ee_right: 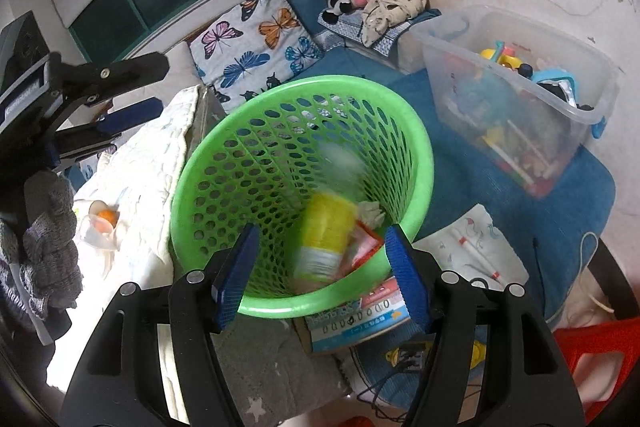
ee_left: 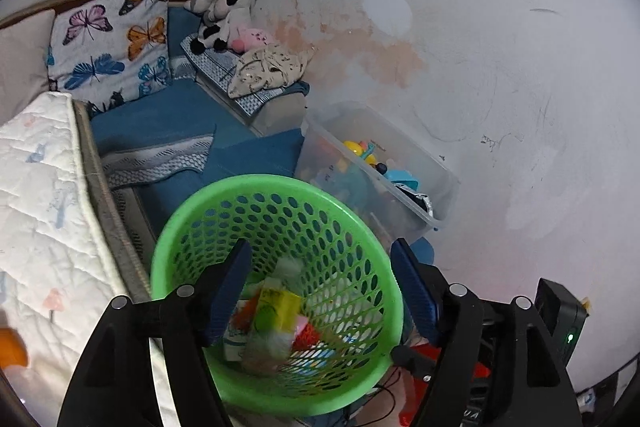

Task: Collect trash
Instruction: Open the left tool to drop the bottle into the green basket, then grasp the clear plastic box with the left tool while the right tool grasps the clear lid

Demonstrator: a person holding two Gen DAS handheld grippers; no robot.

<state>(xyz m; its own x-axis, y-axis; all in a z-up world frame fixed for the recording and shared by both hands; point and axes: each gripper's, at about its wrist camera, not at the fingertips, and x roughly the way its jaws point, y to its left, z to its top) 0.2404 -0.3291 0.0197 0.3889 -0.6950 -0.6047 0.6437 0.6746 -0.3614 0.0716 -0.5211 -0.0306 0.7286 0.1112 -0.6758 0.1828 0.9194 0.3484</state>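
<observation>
A green perforated basket stands on the bed and holds trash. A yellow carton shows blurred inside it, beside a red wrapper and a white tissue. My left gripper hangs open over the basket's mouth, its blue pads clear of the carton. It also shows at the left of the right wrist view, as the left gripper above the quilt. My right gripper stands open over the basket's near rim, with nothing gripped.
A clear plastic bin of toys stands right of the basket by the stained wall. A butterfly pillow, a plush cow and a white quilt lie to the left. A gloved hand and a red stool are near.
</observation>
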